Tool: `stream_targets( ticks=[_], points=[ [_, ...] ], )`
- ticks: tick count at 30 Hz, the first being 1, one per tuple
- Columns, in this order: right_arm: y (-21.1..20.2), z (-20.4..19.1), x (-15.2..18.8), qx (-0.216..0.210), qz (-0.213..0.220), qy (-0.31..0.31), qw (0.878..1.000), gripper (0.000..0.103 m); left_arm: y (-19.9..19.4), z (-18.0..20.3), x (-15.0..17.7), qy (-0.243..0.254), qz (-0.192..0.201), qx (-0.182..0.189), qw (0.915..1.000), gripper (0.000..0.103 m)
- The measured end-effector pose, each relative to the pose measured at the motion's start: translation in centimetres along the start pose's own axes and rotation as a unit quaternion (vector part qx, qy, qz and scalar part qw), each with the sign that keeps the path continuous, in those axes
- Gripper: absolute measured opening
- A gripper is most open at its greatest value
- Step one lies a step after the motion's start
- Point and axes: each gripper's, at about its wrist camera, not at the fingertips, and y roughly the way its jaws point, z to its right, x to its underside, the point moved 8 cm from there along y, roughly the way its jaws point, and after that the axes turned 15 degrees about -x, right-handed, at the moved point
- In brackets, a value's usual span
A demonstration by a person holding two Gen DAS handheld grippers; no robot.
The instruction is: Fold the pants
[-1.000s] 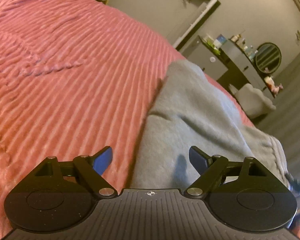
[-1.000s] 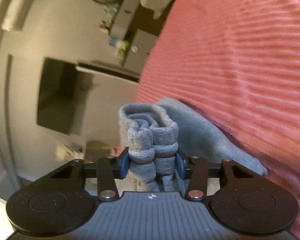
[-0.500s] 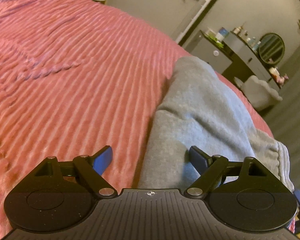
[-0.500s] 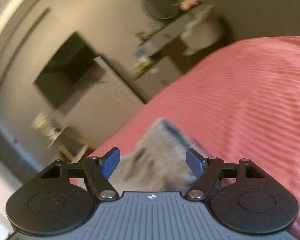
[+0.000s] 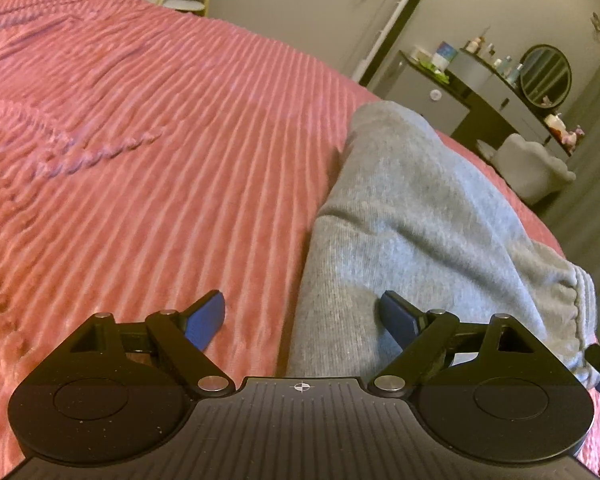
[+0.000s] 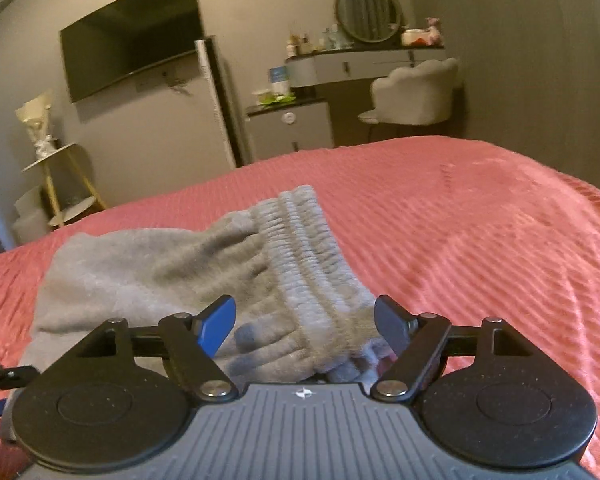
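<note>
The right gripper point(image 6: 305, 322), jaws just sprung wide, hangs empty over the pants' point(image 6: 148, 268) waistband at twelve o'clock, seemingly untouched; the left gripper point(image 5: 302, 318) gapes empty too.

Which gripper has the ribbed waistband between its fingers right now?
The right gripper: the gray pants' waistband lies between its open fingers. The left gripper straddles plain fabric and pink bedspread.

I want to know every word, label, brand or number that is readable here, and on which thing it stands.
No text can be read in either view.
The blue box on the cabinet: print too blurred to read.
The bottles beside the round mirror: labels too small to read.
The grey pants and pink bedspread: no label shows.
</note>
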Motion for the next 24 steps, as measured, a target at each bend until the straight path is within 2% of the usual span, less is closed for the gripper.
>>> stream_targets(
  ticks=[2, 4, 7, 10, 12, 16, 22, 24],
  points=[
    [-1.2, 1.6, 1.0, 0.030, -0.010, 0.021, 0.999, 0.087, 0.0, 0.0, 0.0, 0.002, 0.000, -0.001, 1.0000, 0.089],
    [-1.6, 2.1, 0.9, 0.025, -0.002, 0.043, 0.999, 0.087, 0.0, 0.0, 0.0, 0.002, -0.001, -0.001, 1.0000, 0.089],
    [-1.7, 1.2, 0.8, 0.016, 0.002, 0.018, 1.000, 0.094, 0.1, -0.1, 0.0, 0.002, -0.003, -0.001, 1.0000, 0.090],
    [-0.2, 1.0, 1.9, 0.030, -0.042, 0.005, 0.999, 0.095, 0.0, -0.1, 0.0, 0.002, -0.003, 0.000, 1.0000, 0.090],
    [1.0, 2.1, 2.8, 0.047, -0.078, 0.033, 0.995, 0.096, 0.0, -0.1, 0.1, 0.003, -0.003, 0.001, 1.0000, 0.090],
    [1.8, 4.4, 4.0, 0.008, -0.094, 0.137, 0.986, 0.097, 0.1, -0.1, 0.1, 0.005, -0.002, 0.001, 1.0000, 0.091],
    [1.6, 4.0, 4.2, 0.011, -0.094, 0.132, 0.987, 0.097, -0.5, -0.4, -0.2, -0.005, 0.011, -0.005, 0.9999, 0.090],
    [1.7, 4.0, 4.2, 0.014, -0.093, 0.134, 0.986, 0.097, -1.4, -0.6, -0.7, -0.018, 0.032, -0.002, 0.9993, 0.090]
  ],
)
